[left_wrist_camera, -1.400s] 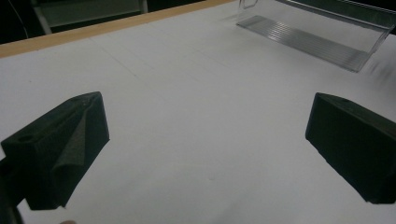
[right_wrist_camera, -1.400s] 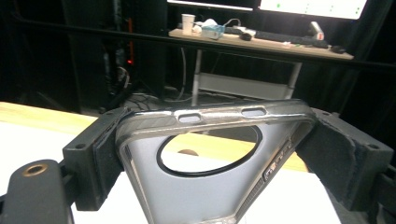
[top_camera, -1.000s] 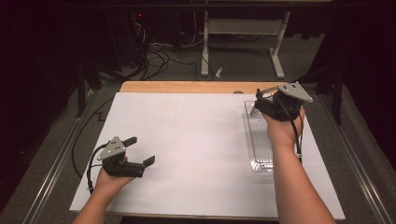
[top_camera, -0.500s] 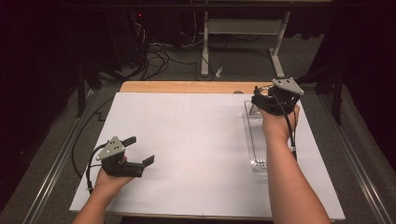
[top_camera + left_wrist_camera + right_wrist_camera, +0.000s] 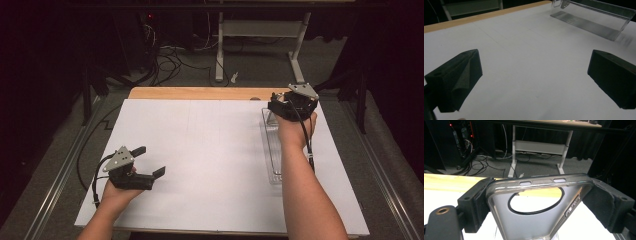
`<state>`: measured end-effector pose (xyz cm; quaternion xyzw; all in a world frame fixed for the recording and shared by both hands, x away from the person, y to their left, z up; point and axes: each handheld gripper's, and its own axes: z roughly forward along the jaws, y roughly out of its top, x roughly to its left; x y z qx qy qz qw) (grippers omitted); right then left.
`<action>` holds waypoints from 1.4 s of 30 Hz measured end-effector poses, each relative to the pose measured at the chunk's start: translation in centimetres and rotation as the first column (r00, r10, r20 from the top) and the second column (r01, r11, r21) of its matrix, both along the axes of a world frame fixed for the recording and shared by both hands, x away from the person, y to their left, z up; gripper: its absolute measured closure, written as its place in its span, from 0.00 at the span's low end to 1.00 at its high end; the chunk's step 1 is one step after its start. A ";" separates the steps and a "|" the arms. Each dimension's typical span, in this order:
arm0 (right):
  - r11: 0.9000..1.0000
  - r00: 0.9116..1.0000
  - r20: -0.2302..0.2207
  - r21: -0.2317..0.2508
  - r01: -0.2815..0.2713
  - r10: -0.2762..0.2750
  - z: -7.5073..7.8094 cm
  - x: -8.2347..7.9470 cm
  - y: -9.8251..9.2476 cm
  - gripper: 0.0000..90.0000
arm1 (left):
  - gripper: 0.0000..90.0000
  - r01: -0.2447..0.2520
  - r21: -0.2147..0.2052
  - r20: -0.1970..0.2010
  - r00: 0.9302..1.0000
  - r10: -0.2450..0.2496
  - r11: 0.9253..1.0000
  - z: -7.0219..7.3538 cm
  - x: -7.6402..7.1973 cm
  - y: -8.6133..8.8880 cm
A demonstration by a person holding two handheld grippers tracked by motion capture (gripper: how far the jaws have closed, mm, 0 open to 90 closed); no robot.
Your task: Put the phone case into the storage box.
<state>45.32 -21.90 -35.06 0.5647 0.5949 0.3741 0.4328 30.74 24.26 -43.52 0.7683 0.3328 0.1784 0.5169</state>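
Clear, smoke-tinted plastic sits clamped between the jaws of the right gripper [image 5: 276,107]: a phone case [image 5: 537,207], pinched across its width by the foam pads [image 5: 599,205], with its dark ring and side button bumps turned toward the gripper's camera. Small raised lettering runs along one edge of the case, too blurred to read. The right forearm stretches straight out over the desk [image 5: 200,150], wrist raised, holding the gripper at the far end of a transparent tray [image 5: 272,150] that lies beneath and just behind it. The left hand [image 5: 117,192] rests low on the near side of the desk, well apart from the right. The left gripper [image 5: 150,162] points level across the white surface toward the tray, its jaws standing wide apart with nothing between them.
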 end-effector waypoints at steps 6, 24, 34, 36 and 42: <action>1.000 1.000 -0.020 0.012 0.009 -0.009 -0.3 0.8 0.3 0.15 | 0.01 0.000 -0.002 -0.001 1.000 0.000 1.000 0.0 0.0 0.0; 0.998 0.996 -0.066 -0.006 0.061 -0.061 -1.5 2.8 1.1 0.15 | 0.01 0.000 -0.002 -0.001 1.000 0.000 1.000 0.0 -0.1 0.1; 0.997 0.995 -0.073 -0.006 0.074 -0.074 -2.0 3.3 1.0 0.15 | 0.01 0.005 -0.001 -0.003 1.000 -0.005 1.000 -0.1 0.0 0.0; 0.997 0.995 -0.071 -0.004 0.075 -0.075 -2.0 3.4 1.0 0.15 | 0.01 0.006 0.000 -0.004 1.000 -0.006 1.000 -0.1 0.0 -0.1; 0.997 0.994 -0.072 -0.001 0.083 -0.083 -2.1 3.7 1.1 0.15 | 0.01 0.009 0.003 -0.004 1.000 -0.009 1.000 -0.1 0.0 -0.2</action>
